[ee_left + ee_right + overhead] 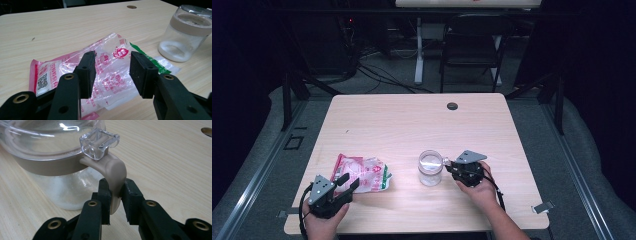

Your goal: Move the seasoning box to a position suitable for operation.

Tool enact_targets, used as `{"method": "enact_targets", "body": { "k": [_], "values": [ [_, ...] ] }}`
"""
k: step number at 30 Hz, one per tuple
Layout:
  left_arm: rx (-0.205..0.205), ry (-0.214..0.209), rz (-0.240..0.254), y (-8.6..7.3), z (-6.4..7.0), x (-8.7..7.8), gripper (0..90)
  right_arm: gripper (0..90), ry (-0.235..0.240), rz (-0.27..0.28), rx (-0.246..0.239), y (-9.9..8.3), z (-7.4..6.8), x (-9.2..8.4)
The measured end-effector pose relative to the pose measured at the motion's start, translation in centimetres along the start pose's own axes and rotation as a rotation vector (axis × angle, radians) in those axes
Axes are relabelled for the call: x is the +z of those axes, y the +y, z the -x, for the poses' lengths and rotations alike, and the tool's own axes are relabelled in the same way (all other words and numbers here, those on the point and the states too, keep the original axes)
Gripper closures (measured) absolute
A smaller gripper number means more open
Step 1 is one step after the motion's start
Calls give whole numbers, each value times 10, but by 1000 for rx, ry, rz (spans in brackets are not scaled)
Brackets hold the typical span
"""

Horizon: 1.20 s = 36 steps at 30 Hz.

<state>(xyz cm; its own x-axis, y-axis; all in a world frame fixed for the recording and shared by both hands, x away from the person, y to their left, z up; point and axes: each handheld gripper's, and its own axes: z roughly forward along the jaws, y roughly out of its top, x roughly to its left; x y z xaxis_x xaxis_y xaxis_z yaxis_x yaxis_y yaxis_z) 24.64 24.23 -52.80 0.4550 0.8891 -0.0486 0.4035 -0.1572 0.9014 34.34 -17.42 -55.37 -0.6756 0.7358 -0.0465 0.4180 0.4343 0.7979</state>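
A crumpled clear plastic bag (362, 175) with red and green print lies flat near the table's front left. My left gripper (348, 182) hovers just in front of it, open, with the bag (110, 82) seen beyond the gap between the jaws of this gripper (113, 63). A clear glass jar (430, 167) with a beige collar and a clear lid stands at centre front, some white powder at its bottom (175, 50). My right gripper (116, 195) comes at the jar from its right and is shut on the beige latch tab (115, 172) that hangs from the collar.
The wooden table (412, 125) has a dark round grommet (452, 106) near its far edge. A black chair (472, 45) and cables sit beyond the table. A metal clip (543, 206) pokes out at the front right corner.
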Motion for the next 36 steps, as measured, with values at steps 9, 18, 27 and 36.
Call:
{"method": "enact_targets", "body": {
  "k": [9, 18, 27, 36],
  "values": [
    [9, -50, 0, 6, 5, 9, 545, 770, 9, -14, -12, -4, -6, -9],
    [12, -124, -8, 14, 12, 25, 599, 768, 20, -23, -21, -12, -16, -22],
    [40, -201, -12, 22, 24, 38, 635, 768, 41, -25, -38, -20, -27, -34],
    [86, -229, -31, 25, 31, 45, 652, 768, 62, -26, -55, -23, -34, -39]
  ]
}}
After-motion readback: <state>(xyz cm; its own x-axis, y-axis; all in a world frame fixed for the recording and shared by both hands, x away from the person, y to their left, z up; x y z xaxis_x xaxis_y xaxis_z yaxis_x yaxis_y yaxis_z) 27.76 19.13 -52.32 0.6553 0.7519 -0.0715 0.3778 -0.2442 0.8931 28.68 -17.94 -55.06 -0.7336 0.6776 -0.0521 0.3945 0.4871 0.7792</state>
